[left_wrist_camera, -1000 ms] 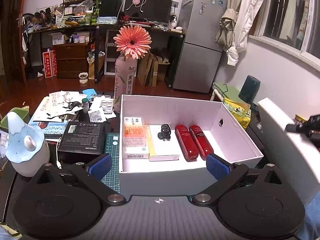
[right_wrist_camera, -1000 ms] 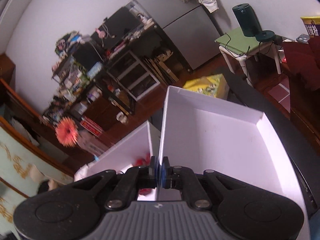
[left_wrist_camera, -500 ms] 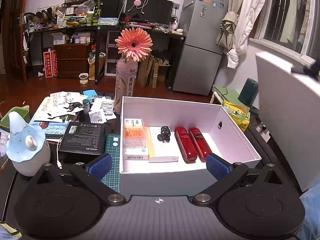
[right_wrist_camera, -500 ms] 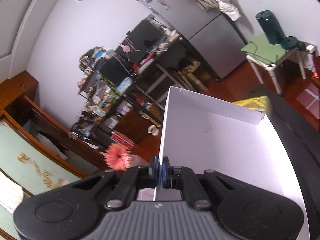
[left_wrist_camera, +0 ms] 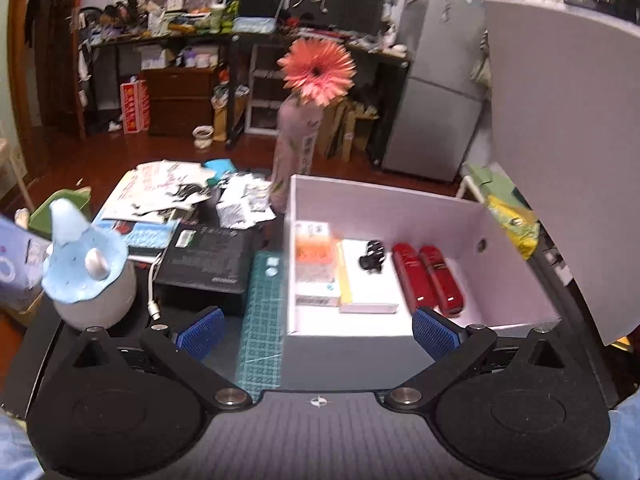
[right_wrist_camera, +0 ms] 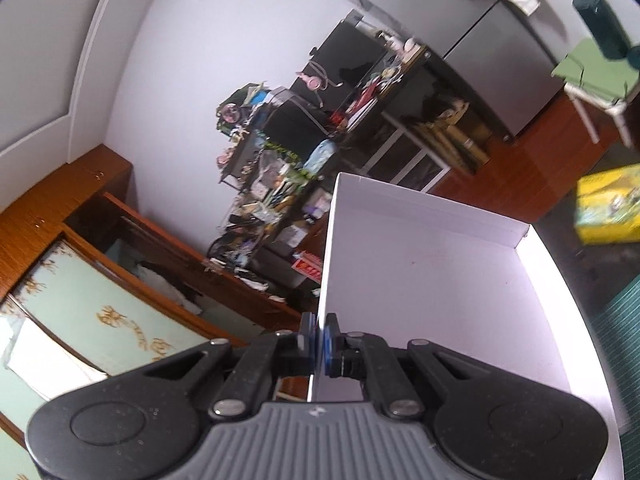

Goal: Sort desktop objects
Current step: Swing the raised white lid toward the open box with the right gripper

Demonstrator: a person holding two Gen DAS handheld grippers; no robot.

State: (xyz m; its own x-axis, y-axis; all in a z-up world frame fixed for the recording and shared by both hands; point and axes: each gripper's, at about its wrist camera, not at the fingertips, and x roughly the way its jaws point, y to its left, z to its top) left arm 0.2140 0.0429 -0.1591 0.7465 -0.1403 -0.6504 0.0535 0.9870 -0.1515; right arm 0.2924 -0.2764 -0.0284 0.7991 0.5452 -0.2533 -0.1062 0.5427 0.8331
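An open white box [left_wrist_camera: 384,204] stands on the desk in the left wrist view. Inside lie an orange-and-white packet [left_wrist_camera: 314,258], a flat white box [left_wrist_camera: 368,284] with a small black object [left_wrist_camera: 372,260] on it, and two red cylinders [left_wrist_camera: 428,280]. My left gripper [left_wrist_camera: 316,330] hangs open at the box's near wall, its blue pads [left_wrist_camera: 198,330] apart on either side. My right gripper [right_wrist_camera: 319,340] is shut on the side wall of the white box lid [right_wrist_camera: 432,280], held in the air. That lid [left_wrist_camera: 560,152] fills the upper right of the left wrist view.
Left of the box lie a green cutting mat [left_wrist_camera: 262,312], a black carton [left_wrist_camera: 204,258], a blue-and-grey figure [left_wrist_camera: 86,264] and scattered papers [left_wrist_camera: 160,192]. A bottle with a pink flower [left_wrist_camera: 316,70] stands behind the box. A fridge [left_wrist_camera: 440,80] and cluttered shelves [left_wrist_camera: 192,40] line the back wall.
The right gripper has lifted the lid up off the desk; in the left wrist view it rose from low at the right edge to high on the right. The left gripper barely moved.
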